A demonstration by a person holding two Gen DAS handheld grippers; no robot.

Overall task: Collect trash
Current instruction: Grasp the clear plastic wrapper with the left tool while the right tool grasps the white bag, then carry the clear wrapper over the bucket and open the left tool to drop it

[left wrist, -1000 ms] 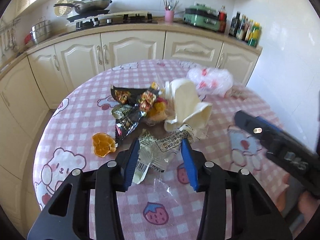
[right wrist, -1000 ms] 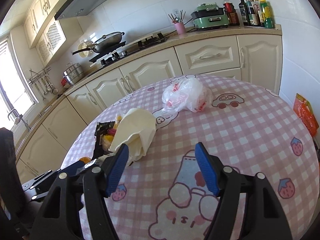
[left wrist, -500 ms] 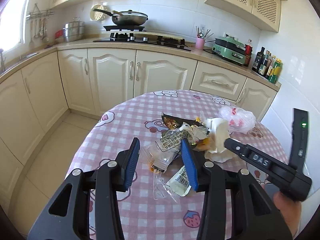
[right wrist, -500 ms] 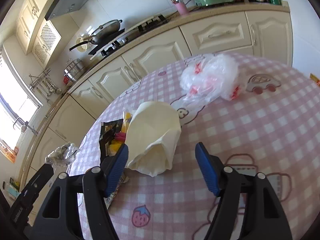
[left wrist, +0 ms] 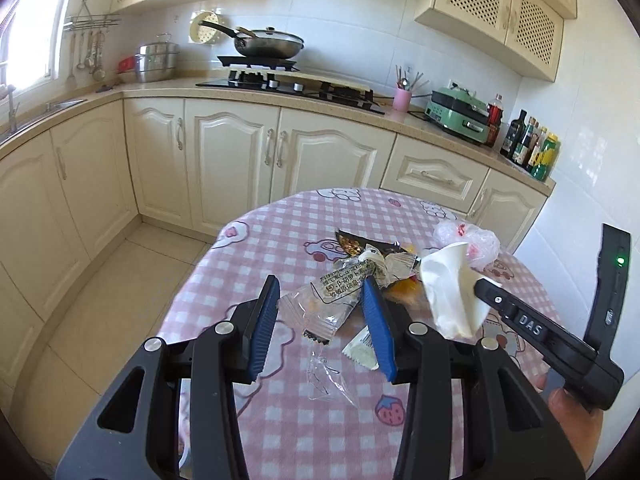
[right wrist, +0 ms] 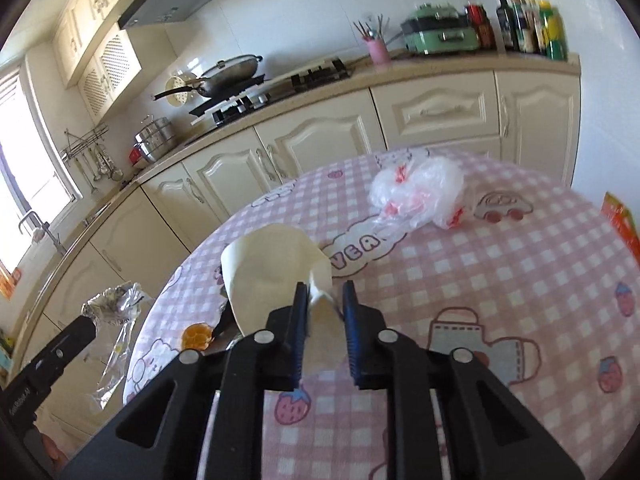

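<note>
My left gripper is shut on a bunch of clear plastic wrappers and holds it above the pink checked table; the bunch also shows in the right wrist view. My right gripper is shut on the edge of a cream paper bag, lifted off the table; the bag also shows in the left wrist view. More wrappers and an orange peel lie on the table.
A crumpled clear plastic bag with red print lies at the far side of the table. A white packet and clear film lie near the front. Kitchen cabinets and a stove with a pan stand behind.
My left gripper has lifted the wrappers up and back from the table. My right gripper has closed on the cream bag and raised it.
</note>
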